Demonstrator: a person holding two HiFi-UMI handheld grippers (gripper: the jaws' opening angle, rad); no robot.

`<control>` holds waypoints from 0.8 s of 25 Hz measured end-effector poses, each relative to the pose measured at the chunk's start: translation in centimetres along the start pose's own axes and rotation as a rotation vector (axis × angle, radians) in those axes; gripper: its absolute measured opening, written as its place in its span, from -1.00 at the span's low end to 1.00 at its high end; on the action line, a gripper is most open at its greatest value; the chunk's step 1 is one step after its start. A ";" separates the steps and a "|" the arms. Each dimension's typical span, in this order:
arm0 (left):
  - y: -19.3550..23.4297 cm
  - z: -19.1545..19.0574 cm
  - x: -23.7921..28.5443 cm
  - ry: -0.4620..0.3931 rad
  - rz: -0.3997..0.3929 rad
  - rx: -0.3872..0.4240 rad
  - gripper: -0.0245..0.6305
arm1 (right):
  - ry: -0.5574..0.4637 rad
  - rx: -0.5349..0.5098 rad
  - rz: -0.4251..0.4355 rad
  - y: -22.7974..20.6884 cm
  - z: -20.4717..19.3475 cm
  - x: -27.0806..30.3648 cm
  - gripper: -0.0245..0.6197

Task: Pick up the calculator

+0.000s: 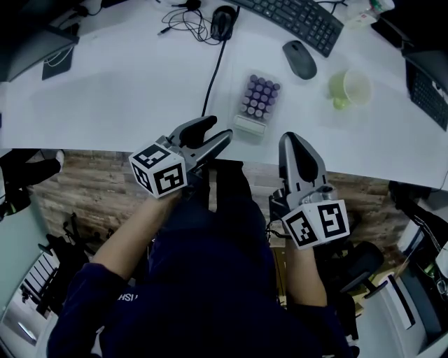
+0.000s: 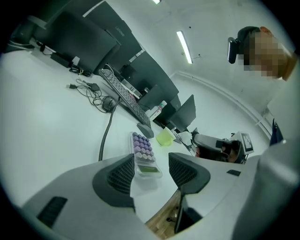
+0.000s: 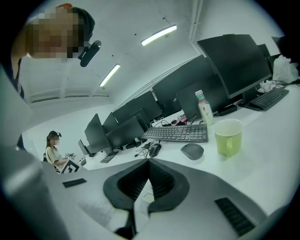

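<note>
The calculator (image 1: pixel 257 103), a pale slab with purple round keys and a small display, lies flat near the front edge of the white desk (image 1: pixel 119 91). My left gripper (image 1: pixel 218 129) hovers at the desk edge just left of it, open and holding nothing. In the left gripper view the calculator (image 2: pixel 142 157) lies ahead in the gap between the open jaws of the left gripper (image 2: pixel 152 172), untouched. My right gripper (image 1: pixel 291 141) is at the desk edge to the calculator's right, pointing away from me. Seen in its own view, the right gripper (image 3: pixel 149 177) is shut on nothing.
A grey mouse (image 1: pixel 299 59), a green mug (image 1: pixel 352 88) and a black keyboard (image 1: pixel 294 21) lie behind and right of the calculator. A black mouse (image 1: pixel 223 21) sits farther back, its cable (image 1: pixel 213 77) running toward the desk edge. Monitors line the back. My lap is below the edge.
</note>
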State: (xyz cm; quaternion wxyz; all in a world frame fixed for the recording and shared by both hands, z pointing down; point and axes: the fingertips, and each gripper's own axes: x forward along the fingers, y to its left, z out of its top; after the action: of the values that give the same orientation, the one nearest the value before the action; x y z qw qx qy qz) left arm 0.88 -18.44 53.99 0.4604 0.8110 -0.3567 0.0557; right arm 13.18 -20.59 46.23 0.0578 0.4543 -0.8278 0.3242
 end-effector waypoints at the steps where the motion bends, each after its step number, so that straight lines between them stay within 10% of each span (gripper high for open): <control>1: 0.2 -0.2 0.2 0.004 0.001 -0.013 -0.18 | 0.004 0.004 -0.002 -0.2 -0.2 0.1 -0.92; 20: 1.7 -2.7 2.7 0.108 0.012 -0.215 -0.18 | 0.050 0.062 -0.040 -2.6 -2.2 1.7 -0.92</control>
State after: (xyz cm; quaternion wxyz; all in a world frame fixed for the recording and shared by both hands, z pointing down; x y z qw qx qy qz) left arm 2.42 -18.27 57.88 0.5628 0.7508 -0.3400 0.0634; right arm 13.86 -21.48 49.88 0.0709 0.4639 -0.8065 0.3597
